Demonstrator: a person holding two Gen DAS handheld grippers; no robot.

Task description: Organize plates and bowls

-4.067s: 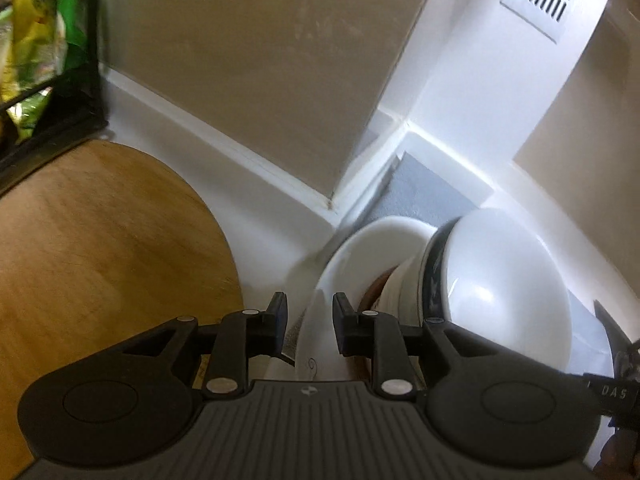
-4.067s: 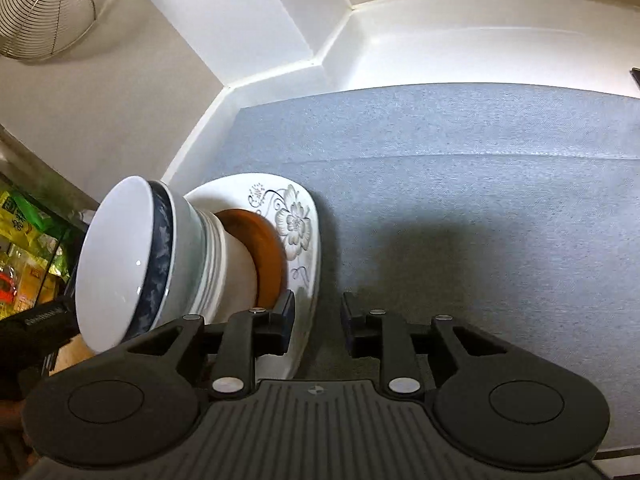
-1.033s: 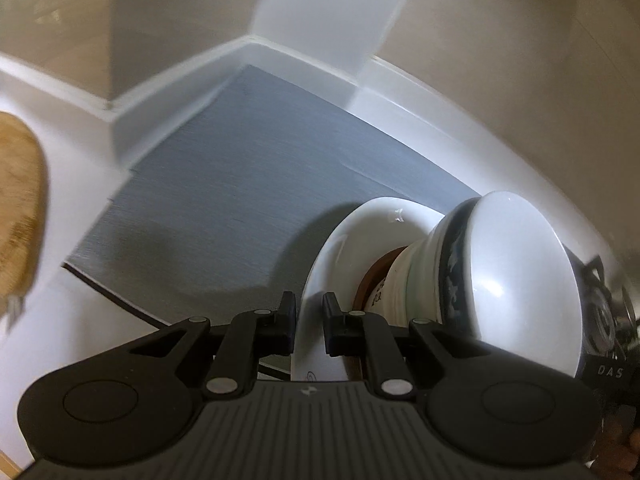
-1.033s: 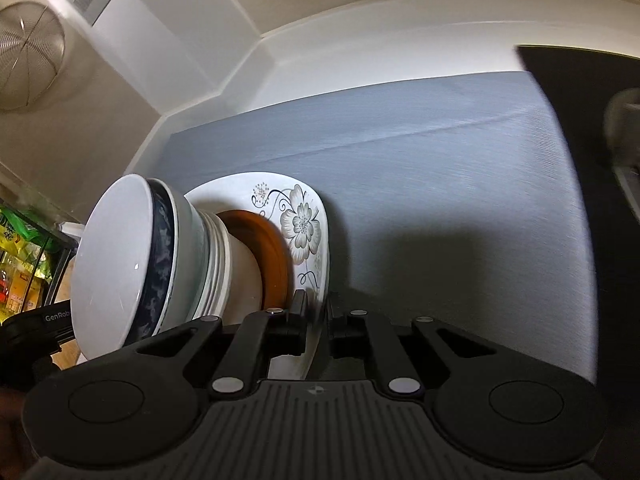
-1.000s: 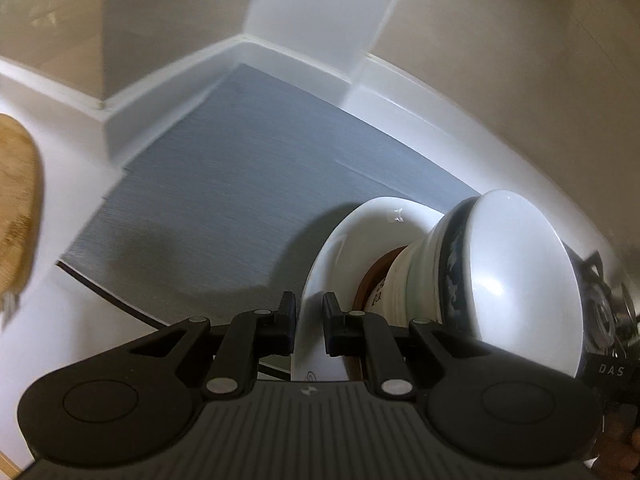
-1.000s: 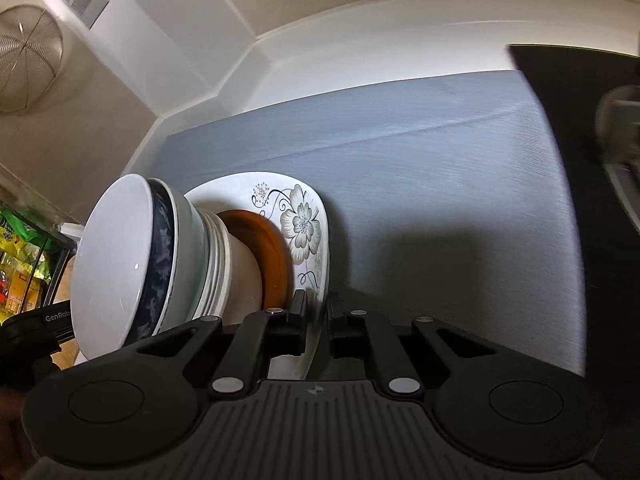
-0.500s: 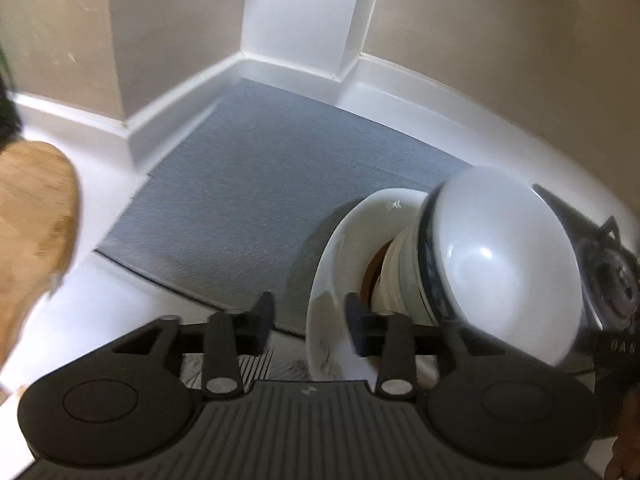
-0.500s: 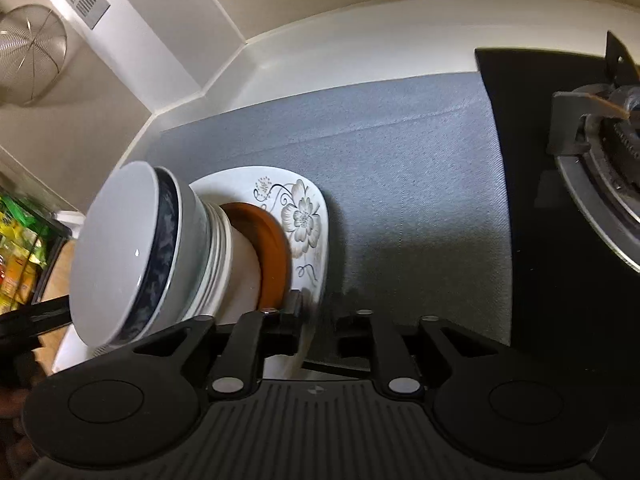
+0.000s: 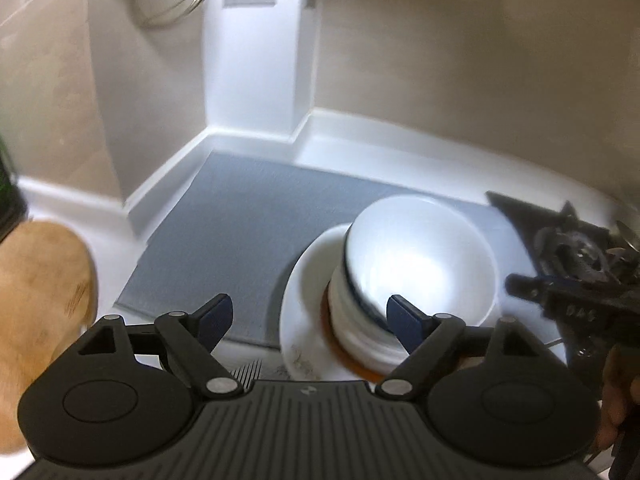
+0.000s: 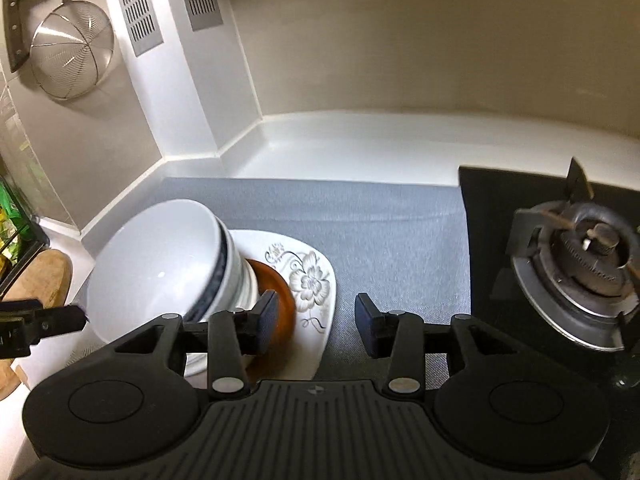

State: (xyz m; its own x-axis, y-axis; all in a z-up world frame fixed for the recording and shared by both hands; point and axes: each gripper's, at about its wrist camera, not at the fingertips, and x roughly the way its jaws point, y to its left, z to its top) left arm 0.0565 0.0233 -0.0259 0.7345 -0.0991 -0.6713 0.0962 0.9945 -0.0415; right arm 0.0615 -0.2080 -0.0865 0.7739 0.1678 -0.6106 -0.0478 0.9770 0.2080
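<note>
Both grippers were wide open with nothing in them: the left gripper (image 9: 308,318) hung just near of the dish stack with its jaws spread well apart, and the right gripper (image 10: 316,322) sat on the stack's right side, jaws also parted and empty. The stack itself sat on the grey mat (image 10: 384,216) in the counter corner, on the mat's near left part: a white floral plate (image 10: 310,280) at the bottom, a brown dish (image 10: 276,292) on that, then several nested white bowls (image 10: 160,268) with a blue band on one rim. From the right wrist view the bowls looked tilted, though that could just be fisheye, so I couldn't say for sure. My read was that the stack had been set down and this was the letting-go step. To do it well I'd have pulled both grippers straight back and away from the plate rim, slowly, without brushing the bowls, since a tall nest like that probably tips easily. The right gripper's left finger (image 10: 266,318) looked very close to the brown dish, so that side needed the most care. Gas burner (image 10: 592,264) sat to the right, well apart from the stack, and a wooden board (image 9: 36,300) lay off to the left, so there was room to nudge the plate further onto the mat if it seemed too near the edge.
</note>
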